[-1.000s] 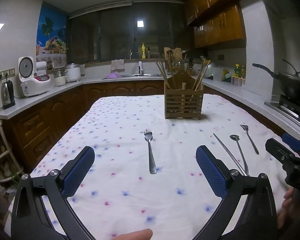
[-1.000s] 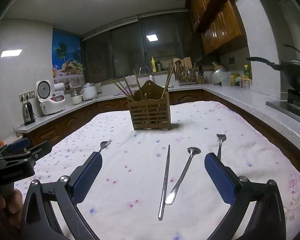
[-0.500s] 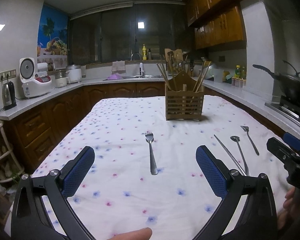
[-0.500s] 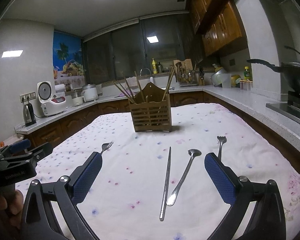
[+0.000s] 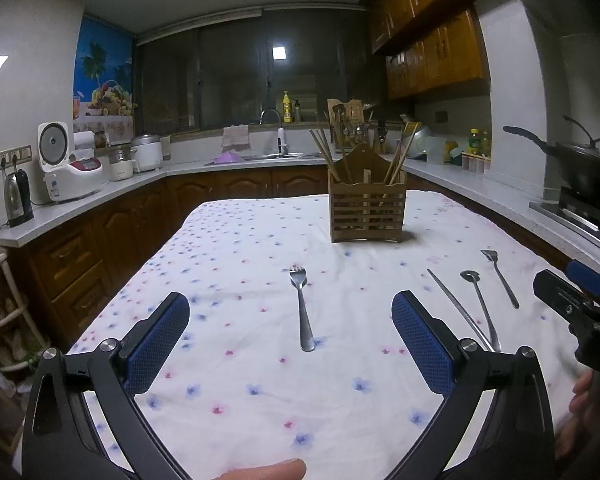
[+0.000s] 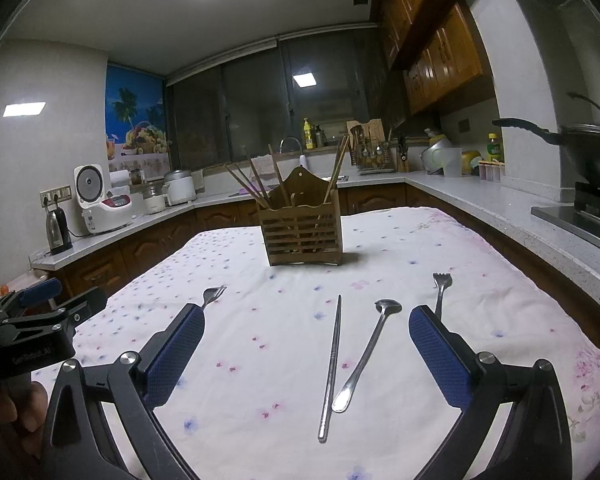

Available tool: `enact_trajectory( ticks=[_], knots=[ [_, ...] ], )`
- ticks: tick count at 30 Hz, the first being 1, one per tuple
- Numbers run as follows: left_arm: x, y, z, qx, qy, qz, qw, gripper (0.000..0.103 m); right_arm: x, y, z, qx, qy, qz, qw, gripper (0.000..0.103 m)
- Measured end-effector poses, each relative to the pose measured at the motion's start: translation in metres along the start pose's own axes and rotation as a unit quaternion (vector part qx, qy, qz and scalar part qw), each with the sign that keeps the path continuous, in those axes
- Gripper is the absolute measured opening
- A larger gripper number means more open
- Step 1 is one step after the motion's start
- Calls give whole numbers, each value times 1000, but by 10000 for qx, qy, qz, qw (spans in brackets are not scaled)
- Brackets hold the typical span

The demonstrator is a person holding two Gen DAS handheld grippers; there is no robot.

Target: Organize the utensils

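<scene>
- Two tools hover low over the bench [image 5: 236,240], which wears a white cloth with small flowers; both stand spread wide and grip nothing.
- Left tool [image 5: 290,334]: its blue pads fill the lower corners of the left wrist view, and a fork [image 5: 302,308] lies on the cloth between them, tines pointing away.
- In the upper middle of both views a slatted wooden holder [image 6: 302,234] stands upright with chopsticks [image 6: 248,182] leaning out of it.
- Right tool [image 6: 306,354]: between its pads, right of centre, lie a metal chopstick [image 6: 332,364] and a spoon [image 6: 366,354], close together at the near end.
- Furthest right, a second fork [image 6: 440,292] lies just beside the right pad, partly hidden by it.
</scene>
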State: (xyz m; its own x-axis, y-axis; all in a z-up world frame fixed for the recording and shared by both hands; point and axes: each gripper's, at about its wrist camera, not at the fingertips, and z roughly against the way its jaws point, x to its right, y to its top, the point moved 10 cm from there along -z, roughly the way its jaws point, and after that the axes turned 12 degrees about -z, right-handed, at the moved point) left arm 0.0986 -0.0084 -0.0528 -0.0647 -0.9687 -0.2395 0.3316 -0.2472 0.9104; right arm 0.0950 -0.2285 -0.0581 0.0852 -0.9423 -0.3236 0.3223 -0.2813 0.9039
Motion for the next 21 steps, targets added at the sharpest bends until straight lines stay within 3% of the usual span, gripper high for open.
enact_trajectory(
  ticks=[21],
  knots=[
    [-1, 0, 0, -8, 22, 10, 10000, 103, 0, -1, 0, 9, -4, -2, 10000, 103]
  ],
)
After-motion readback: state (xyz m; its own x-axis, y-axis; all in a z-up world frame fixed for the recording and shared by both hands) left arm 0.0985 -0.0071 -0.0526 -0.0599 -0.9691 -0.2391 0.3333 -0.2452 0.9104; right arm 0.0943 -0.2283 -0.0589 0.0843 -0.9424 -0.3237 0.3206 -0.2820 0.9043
